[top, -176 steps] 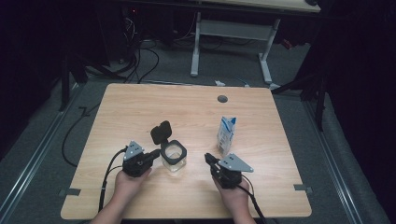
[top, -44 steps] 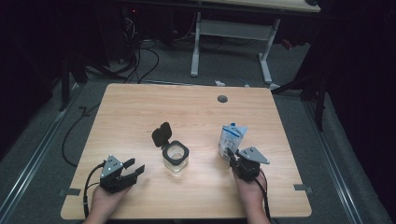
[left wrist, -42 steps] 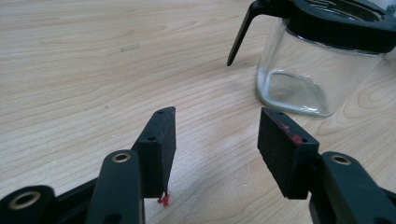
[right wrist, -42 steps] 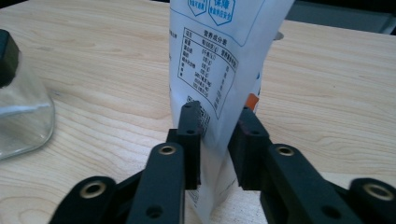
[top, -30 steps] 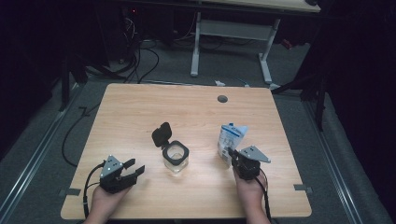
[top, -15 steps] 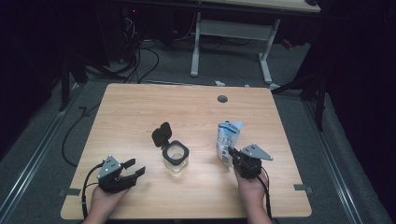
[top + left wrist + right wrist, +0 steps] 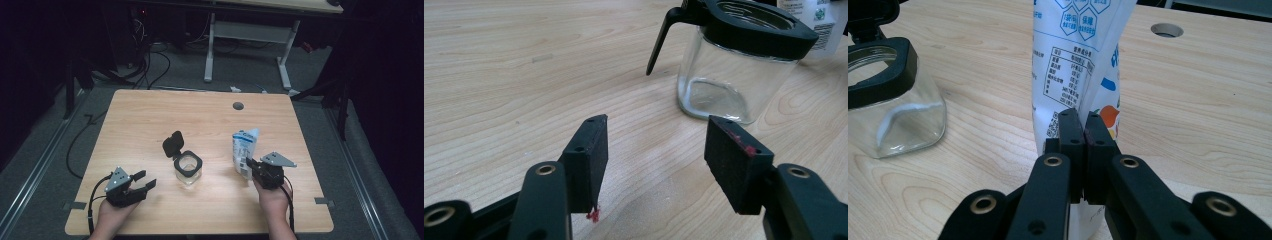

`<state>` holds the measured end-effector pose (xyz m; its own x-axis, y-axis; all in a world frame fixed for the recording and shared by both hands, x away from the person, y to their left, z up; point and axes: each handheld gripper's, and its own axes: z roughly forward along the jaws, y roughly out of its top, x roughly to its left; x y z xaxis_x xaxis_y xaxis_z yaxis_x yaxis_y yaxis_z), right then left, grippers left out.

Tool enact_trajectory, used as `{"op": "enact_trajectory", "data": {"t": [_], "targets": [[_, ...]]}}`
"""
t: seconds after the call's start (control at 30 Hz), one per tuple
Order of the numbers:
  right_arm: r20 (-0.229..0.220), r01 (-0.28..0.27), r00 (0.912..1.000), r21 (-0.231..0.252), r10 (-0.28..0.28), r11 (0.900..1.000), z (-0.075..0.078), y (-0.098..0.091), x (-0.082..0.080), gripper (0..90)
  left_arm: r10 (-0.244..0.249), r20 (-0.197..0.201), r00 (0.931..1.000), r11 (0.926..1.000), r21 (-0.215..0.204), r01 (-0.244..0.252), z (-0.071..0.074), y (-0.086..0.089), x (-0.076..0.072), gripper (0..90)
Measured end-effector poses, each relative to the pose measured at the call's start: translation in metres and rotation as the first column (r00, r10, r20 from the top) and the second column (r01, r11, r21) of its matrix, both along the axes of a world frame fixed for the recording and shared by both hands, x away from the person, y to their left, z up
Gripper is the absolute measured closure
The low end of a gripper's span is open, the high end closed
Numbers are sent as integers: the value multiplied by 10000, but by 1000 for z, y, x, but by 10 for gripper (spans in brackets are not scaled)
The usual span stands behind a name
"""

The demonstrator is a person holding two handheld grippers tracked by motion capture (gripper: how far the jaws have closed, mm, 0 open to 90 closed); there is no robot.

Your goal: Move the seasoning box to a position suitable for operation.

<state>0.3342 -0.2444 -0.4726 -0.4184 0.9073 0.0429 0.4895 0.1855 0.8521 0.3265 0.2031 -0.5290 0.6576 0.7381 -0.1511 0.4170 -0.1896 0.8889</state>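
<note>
On the wooden tabletop [image 7: 150, 120] the right tongs [image 7: 248, 166] are pinched tight on the white printed pouch [image 7: 244, 152], which stands upright toward the right side of the tabletop, just ahead of the person's right hand [image 7: 272, 196]. In the right gripper view the two black jaws rise side by side with no gap between them, their pads clamped on the lower edge of the pouch [image 7: 1080, 65], whose blue lettering and nutrition panel face the camera; the pouch's lower part is creased where the pads bite. The left tongs [image 7: 142, 181] rest low near the tabletop's front left corner, held by the person's left hand [image 7: 111, 214], with the jaws spread fairly wide and nothing between them. In the left gripper view the fingertips [image 7: 589, 155] hover just above bare wood, and small red specks mark the pads. The glass jar [image 7: 188, 170] stands near the middle of the tabletop, between the two tongs and apart from both, with a black collar at its mouth and its black flip lid [image 7: 173, 144] hinged open and tilted back to the left. The jar [image 7: 731, 75] looks empty through its clear wall. A round cable hole [image 7: 238, 106] sits in the tabletop farther back, well beyond the pouch.
</note>
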Motion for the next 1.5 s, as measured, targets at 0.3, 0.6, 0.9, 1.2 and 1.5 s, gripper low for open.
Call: {"op": "enact_trajectory", "data": {"t": [0.3,0.6,0.9,1.2,1.5], "targets": [[-213,-232,9995,-339,225,9992,7,1,2,899,22,36,10000,10000,-22,-22,-1,0,0,433],[-673,-782,9950,-698,735,9945,20,1,3,900,-11,58,10000,10000,-52,11,-1,0,0,433],[-1029,-1162,9888,-801,1077,9900,33,0,2,900,-42,72,10000,9999,-102,43,-1,0,0,432],[-1809,-1660,9730,-1147,1437,9794,40,1,2,900,-53,95,9999,9999,-97,53,-1,0,0,431],[-2702,-2064,9503,-1739,1549,9629,53,-2,4,900,-75,116,9999,9999,-115,77,-1,-2,0,431]]}}
